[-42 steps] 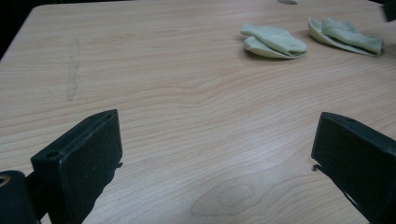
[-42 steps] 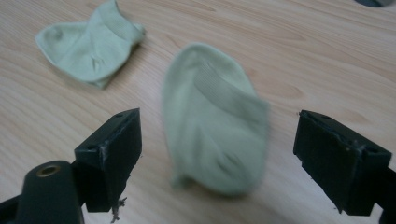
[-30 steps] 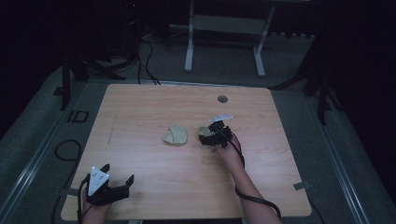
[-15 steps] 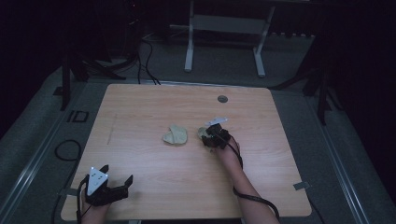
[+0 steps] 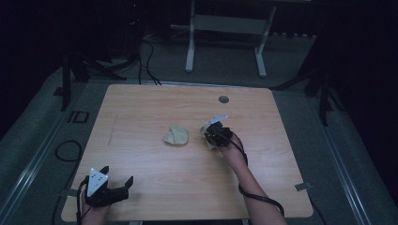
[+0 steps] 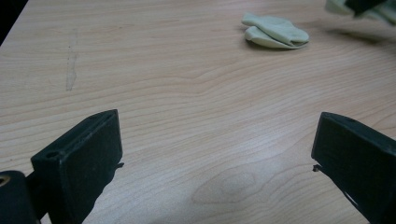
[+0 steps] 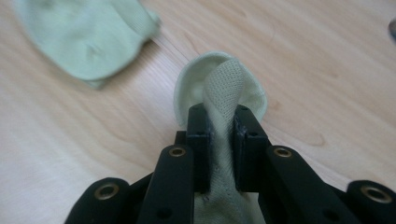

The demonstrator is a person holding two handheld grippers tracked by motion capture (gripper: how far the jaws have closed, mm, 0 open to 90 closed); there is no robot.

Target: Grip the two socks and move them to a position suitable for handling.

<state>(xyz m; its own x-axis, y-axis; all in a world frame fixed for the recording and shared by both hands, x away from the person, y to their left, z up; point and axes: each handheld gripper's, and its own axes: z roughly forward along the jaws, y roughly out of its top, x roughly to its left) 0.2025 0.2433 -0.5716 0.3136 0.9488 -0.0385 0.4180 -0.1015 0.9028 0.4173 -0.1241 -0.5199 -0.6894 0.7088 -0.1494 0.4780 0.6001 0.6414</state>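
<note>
Two pale green socks are on the wooden table [image 5: 141, 108]. One folded sock [image 5: 176, 136] [image 6: 275, 30] [image 7: 88, 37] lies flat near the middle. My right gripper [image 5: 215, 135] [image 7: 220, 122] is just to its right, and its jaws have just been closing. They now pinch a bunched fold of the other sock [image 7: 219, 88] [image 5: 205, 133], which is raised slightly off the wood. My left gripper [image 5: 117, 174] [image 6: 217, 140] rests near the front left corner, its jaws wide open with only bare table between them.
A small round grommet [image 5: 224, 99] sits near the table's far edge. Behind the table stands a white desk frame [image 5: 225, 23], and cables [image 5: 145, 51] trail over the grey floor. Bare wood spreads between the two grippers.
My right gripper's jaws have come together on the right-hand sock and lifted it a little. The left gripper and the folded sock have stayed where they were.
</note>
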